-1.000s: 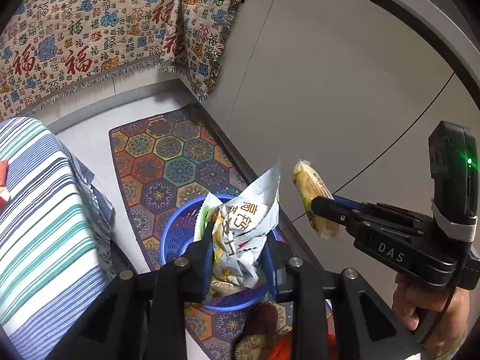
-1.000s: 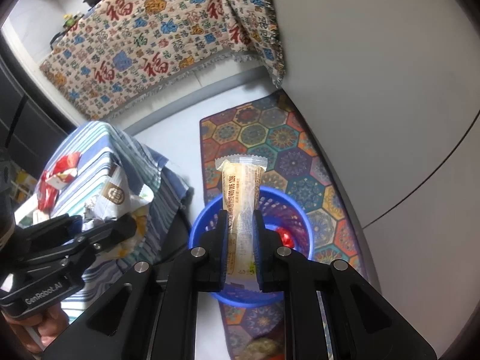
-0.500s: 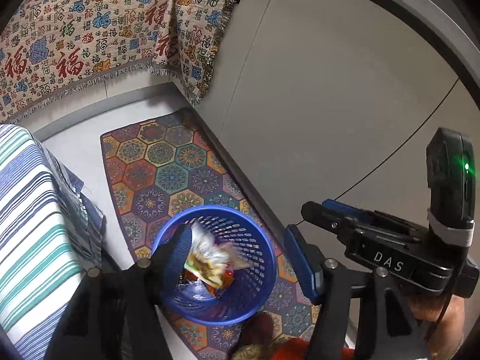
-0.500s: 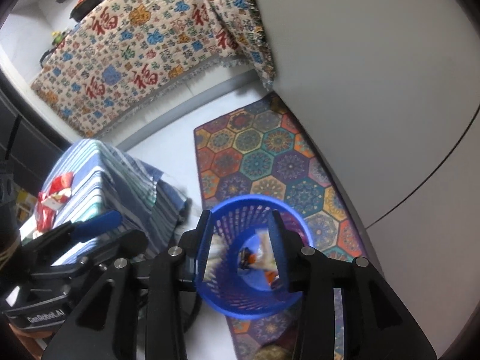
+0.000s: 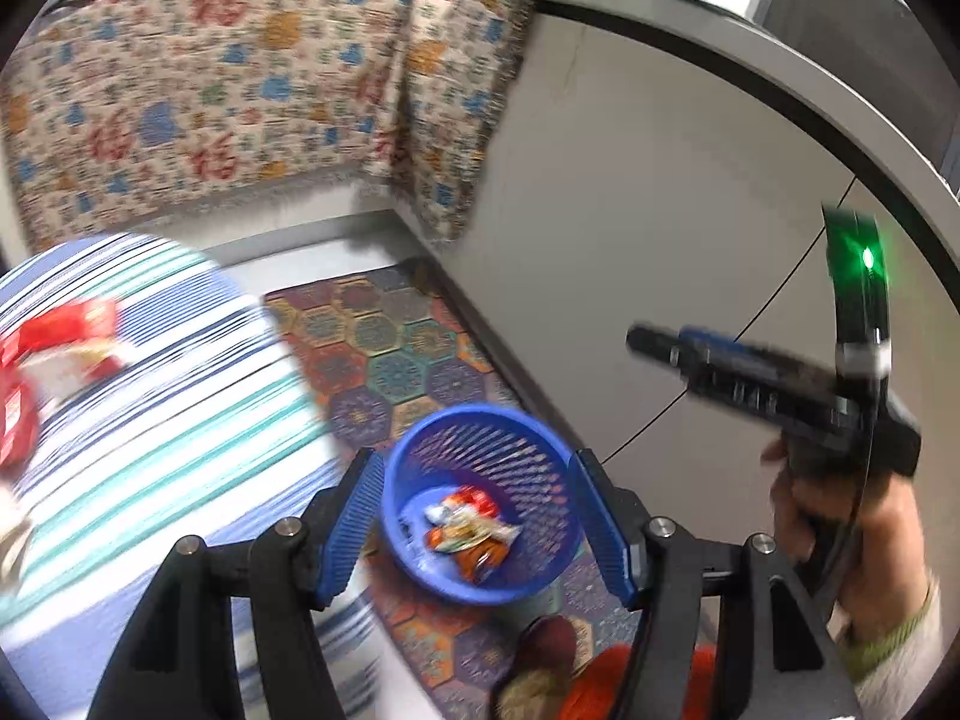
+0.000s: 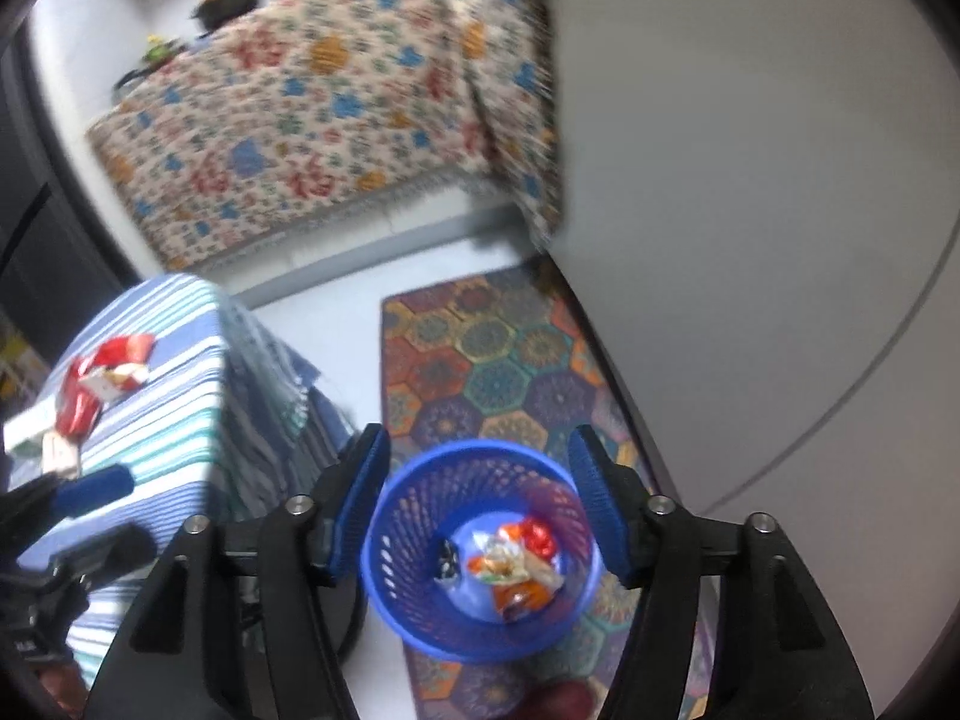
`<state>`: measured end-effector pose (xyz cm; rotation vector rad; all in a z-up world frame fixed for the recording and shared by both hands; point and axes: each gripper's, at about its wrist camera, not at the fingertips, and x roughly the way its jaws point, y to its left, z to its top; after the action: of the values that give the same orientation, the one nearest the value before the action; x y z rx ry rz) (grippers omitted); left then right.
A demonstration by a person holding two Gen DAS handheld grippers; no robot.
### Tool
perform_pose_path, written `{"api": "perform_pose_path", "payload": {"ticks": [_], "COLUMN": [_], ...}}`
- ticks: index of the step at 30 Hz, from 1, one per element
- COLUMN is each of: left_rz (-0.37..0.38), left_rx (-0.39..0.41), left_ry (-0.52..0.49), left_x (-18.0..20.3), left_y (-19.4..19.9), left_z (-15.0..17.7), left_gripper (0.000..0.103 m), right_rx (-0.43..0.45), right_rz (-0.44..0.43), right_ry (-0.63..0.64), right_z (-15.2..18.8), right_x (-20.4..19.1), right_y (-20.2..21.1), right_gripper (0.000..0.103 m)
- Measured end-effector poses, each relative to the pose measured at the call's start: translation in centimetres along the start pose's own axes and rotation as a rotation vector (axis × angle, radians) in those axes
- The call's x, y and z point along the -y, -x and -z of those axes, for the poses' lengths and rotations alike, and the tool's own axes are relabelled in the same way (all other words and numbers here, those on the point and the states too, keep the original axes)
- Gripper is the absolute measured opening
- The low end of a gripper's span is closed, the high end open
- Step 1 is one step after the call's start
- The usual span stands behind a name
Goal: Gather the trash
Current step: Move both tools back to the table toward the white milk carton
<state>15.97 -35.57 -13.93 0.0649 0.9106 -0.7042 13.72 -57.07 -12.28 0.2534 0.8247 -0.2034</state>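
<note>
A blue mesh basket stands on the floor rug and holds several crumpled wrappers. My left gripper hangs above it, open, with nothing between its blue pads. My right gripper is also over the basket; its jaws are opening and nothing is between them. It shows from the side in the left wrist view, held by a hand. Red and white wrappers lie on the striped tablecloth.
A hexagon-patterned rug runs along a grey cabinet front. A flowered cloth drapes over the far counter. A dark red slipper sits at the basket's near side. The left gripper's tip reaches over the striped table.
Both grippers opened and let their wrappers drop into the basket. Both then rose and drew back, and the left view swung toward the striped table.
</note>
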Motion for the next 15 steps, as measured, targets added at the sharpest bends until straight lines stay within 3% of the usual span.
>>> {"api": "perform_pose_path", "payload": {"ticks": [4,7,12,15], "left_rz": [-0.108,-0.194,-0.371,-0.408], "left_rx": [0.009,0.008,0.008,0.053], "left_ry": [0.055,0.135,0.208,0.204], "left_x": [-4.9,-9.9,-18.2,-21.5], "left_y": [3.8,6.9,11.5,14.2], "left_z": [4.5,8.2,12.7,13.1], "left_gripper": [0.065,0.065,0.065,0.065], "right_rx": [0.034,0.032,-0.045,-0.088], "right_rz": [-0.067,-0.168,-0.368,-0.423], "right_ry": [0.13,0.224,0.402,0.534], "right_z": [0.4,1.5,4.9,7.4], "right_x": [-6.3,-12.5,-22.7,-27.7], "right_y": [0.8,1.0,0.1,-0.3], "right_gripper": [0.068,0.069,0.07,0.07]}}
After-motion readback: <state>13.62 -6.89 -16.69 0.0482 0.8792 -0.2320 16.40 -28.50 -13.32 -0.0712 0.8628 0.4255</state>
